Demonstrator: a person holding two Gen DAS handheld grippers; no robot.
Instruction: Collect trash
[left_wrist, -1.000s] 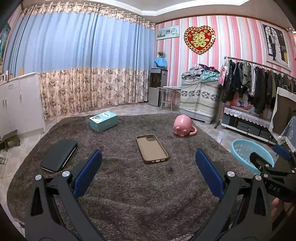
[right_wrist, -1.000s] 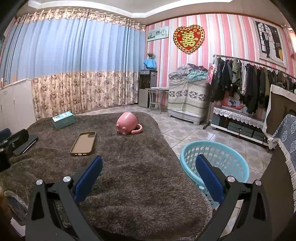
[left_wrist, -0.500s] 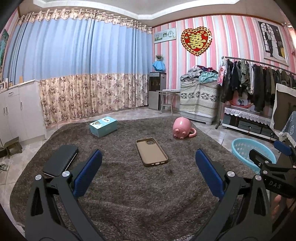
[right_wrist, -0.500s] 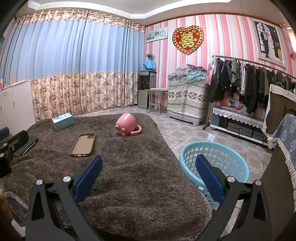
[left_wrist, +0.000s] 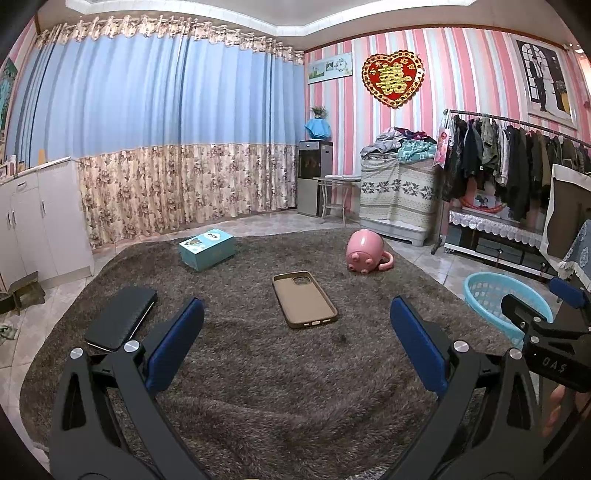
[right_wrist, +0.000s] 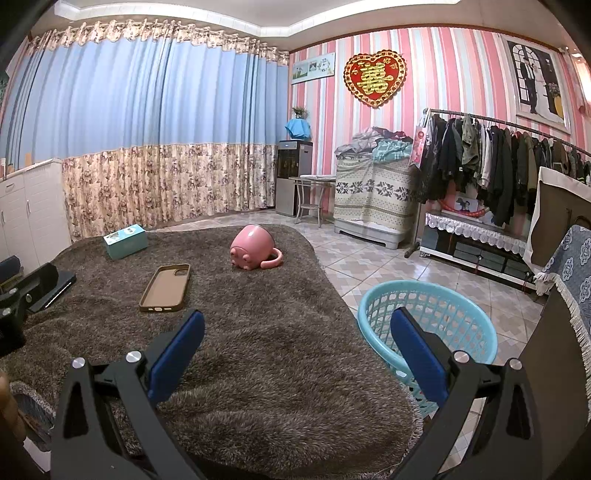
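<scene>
On the shaggy brown rug (left_wrist: 295, 387) lie a brown phone case (left_wrist: 303, 299) (right_wrist: 166, 283), a pink pig-shaped mug (left_wrist: 365, 252) (right_wrist: 255, 252) on its side, a teal box (left_wrist: 207, 249) (right_wrist: 125, 240) and a black wallet-like case (left_wrist: 122, 323). A light blue plastic basket (right_wrist: 428, 328) (left_wrist: 495, 299) stands on the tiles off the rug's right edge. My left gripper (left_wrist: 295, 343) is open above the rug, short of the phone case, nothing between its fingers. My right gripper (right_wrist: 295, 345) is open over the rug's right edge beside the basket, also holding nothing.
A white cabinet (left_wrist: 40, 221) stands at the left and floral curtains (left_wrist: 184, 184) along the back. A water dispenser (left_wrist: 314, 177), a covered pile (left_wrist: 395, 192) and a clothes rack (left_wrist: 517, 158) line the right wall. Tiled floor (right_wrist: 369, 266) surrounds the rug.
Both views have tilted upward slightly, so the rug objects sit a little lower in frame. Both grippers stay open and nothing was grasped.
</scene>
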